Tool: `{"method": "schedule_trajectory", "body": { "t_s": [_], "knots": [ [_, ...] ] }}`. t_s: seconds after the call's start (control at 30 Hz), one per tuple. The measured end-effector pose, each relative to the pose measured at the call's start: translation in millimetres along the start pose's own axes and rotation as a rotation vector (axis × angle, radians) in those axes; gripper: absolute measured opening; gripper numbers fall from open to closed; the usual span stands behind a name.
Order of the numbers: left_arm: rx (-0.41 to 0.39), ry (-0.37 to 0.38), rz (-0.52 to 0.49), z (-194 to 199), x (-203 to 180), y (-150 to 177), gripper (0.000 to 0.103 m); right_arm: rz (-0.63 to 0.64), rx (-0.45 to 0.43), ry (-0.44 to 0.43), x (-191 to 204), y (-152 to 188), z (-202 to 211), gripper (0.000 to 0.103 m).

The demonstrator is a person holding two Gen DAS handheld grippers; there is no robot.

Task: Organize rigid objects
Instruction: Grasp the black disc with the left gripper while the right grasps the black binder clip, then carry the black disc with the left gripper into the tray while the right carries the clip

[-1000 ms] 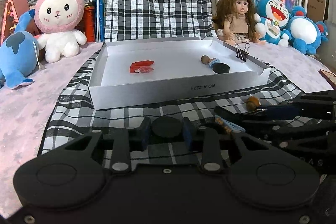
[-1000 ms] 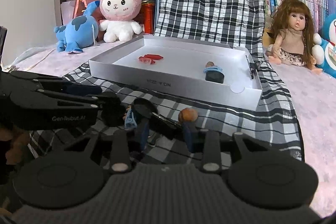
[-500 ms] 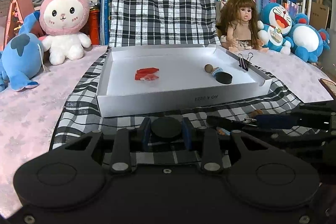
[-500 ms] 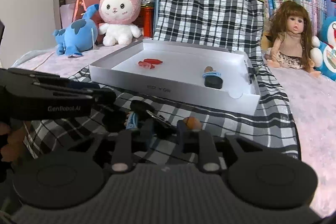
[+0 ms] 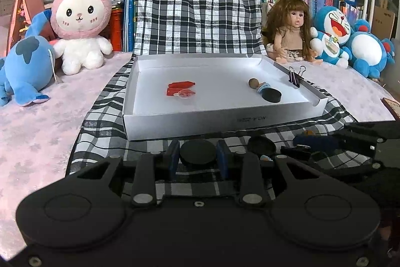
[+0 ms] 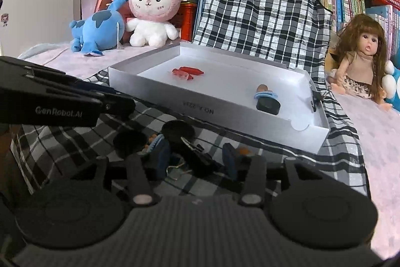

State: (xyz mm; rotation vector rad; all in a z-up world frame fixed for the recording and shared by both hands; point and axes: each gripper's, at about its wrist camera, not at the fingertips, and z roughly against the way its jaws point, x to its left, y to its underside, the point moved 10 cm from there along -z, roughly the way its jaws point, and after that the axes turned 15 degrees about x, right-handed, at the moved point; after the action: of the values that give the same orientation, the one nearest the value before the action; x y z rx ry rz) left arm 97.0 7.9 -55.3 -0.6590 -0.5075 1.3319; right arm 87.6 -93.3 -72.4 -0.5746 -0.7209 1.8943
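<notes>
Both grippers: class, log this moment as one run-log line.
left gripper: shut on black disc | right gripper: open, straddling binder clip | tray: ahead

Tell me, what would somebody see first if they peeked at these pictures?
Probably the toys along the back: a pink-hooded bunny and a blue whale at the left, a long-haired doll at the right. In the middle, a shallow white box sits on a checked cloth, with red bits and a black disc inside. Up close, the left gripper pinches another black puck.
</notes>
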Motion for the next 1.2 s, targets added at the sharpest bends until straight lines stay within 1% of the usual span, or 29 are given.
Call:
{"method": "schedule_trajectory", "body": {
  "t_s": [0.03, 0.1, 0.23, 0.4, 0.6, 0.73, 0.93, 1.1, 1.2],
  "knots": [
    [0.002, 0.003, 0.005, -0.5, 0.5, -0.6, 0.03, -0.003, 0.001, -0.01, 0.5, 0.2, 0.8, 0.045],
    [0.004, 0.008, 0.01, -1.0, 1.2, -1.8, 0.03, -0.012, -0.001, -0.011, 0.6, 0.3, 3.2, 0.04],
    [-0.005, 0.009, 0.01, 0.8, 2.7, -8.0, 0.03, -0.016, -0.015, -0.014, 0.5, -2.3, 8.2, 0.039],
    [-0.015, 0.014, 0.015, 1.8, 6.7, -24.8, 0.03, -0.026, -0.05, -0.009, -3.9, -13.7, 22.0, 0.039],
    [-0.031, 0.001, 0.017, -2.1, 14.5, -50.2, 0.03, -0.07, -0.077, -0.008, -21.2, -34.3, 31.0, 0.039],
    [-0.025, -0.001, 0.017, -9.4, 20.3, -69.3, 0.03, -0.093, -0.097, 0.02, -36.7, -52.1, 32.3, 0.039],
    [-0.003, 0.016, 0.018, -31.4, 27.8, -105.6, 0.03, -0.145, -0.084, 0.032, -68.0, -83.0, 16.0, 0.039],
    [0.03, 0.032, 0.028, -61.3, 33.1, -133.9, 0.03, -0.193, -0.057, 0.046, -97.1, -110.8, -11.5, 0.039],
    [0.048, 0.017, 0.034, -81.3, 38.6, -147.4, 0.03, -0.21, -0.034, 0.048, -109.3, -121.8, -29.9, 0.039]
  ]
}}
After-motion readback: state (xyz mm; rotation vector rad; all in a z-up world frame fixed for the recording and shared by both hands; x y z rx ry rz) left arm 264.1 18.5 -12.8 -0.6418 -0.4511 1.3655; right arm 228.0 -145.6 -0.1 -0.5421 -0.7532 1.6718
